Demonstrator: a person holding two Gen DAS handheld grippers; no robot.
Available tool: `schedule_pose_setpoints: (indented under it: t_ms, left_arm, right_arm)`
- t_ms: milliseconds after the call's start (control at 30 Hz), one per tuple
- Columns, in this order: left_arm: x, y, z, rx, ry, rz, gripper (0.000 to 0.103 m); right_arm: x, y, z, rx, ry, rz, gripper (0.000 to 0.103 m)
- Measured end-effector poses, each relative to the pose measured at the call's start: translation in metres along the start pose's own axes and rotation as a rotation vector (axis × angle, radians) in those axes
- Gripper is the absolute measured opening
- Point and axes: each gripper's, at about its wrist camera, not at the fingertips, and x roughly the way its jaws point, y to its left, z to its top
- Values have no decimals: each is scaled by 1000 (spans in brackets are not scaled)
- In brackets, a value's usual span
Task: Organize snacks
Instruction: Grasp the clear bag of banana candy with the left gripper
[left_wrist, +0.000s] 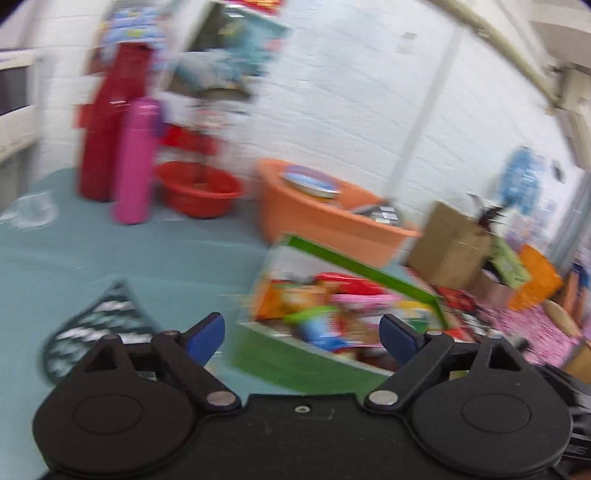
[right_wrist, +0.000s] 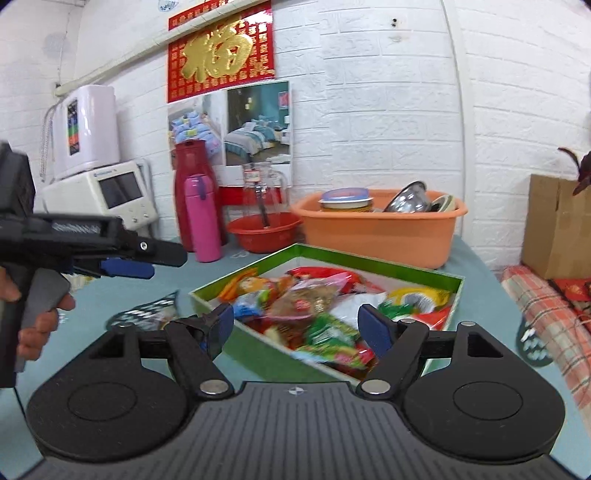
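A green shallow box (right_wrist: 424, 275) holds several colourful snack packets (right_wrist: 310, 302) on the teal table; it also shows blurred in the left wrist view (left_wrist: 295, 358). My right gripper (right_wrist: 295, 325) is open and empty, hovering just before the box's near edge. My left gripper (left_wrist: 301, 334) is open and empty, held above the table left of the box; it shows from the side in the right wrist view (right_wrist: 129, 267). A dark patterned packet (left_wrist: 96, 325) lies on the table left of the box, also in the right wrist view (right_wrist: 147, 314).
An orange tub (right_wrist: 376, 230) with bowls, a red basin (right_wrist: 266, 232), a pink flask (right_wrist: 203, 218) and a red thermos (right_wrist: 188, 184) stand along the back wall. A cardboard box (right_wrist: 557, 225) and a plaid cloth (right_wrist: 539, 306) are at the right.
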Motion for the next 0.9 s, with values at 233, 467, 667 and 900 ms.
schedule_pose_setpoints:
  t_ms: [233, 467, 667, 900]
  left_arm:
    - [27, 64, -12, -144, 74, 94, 103]
    - [59, 54, -20, -74, 134, 65, 79]
    - [41, 52, -41, -161, 214, -74, 74]
    - [-2, 11, -99, -174, 329, -324, 83]
  right_arm:
    - [7, 31, -16, -13, 67, 66, 103]
    - [10, 40, -27, -21, 119, 71, 103]
    - [8, 50, -43, -43, 171, 115, 103]
    - [7, 65, -69, -49, 254, 223, 103]
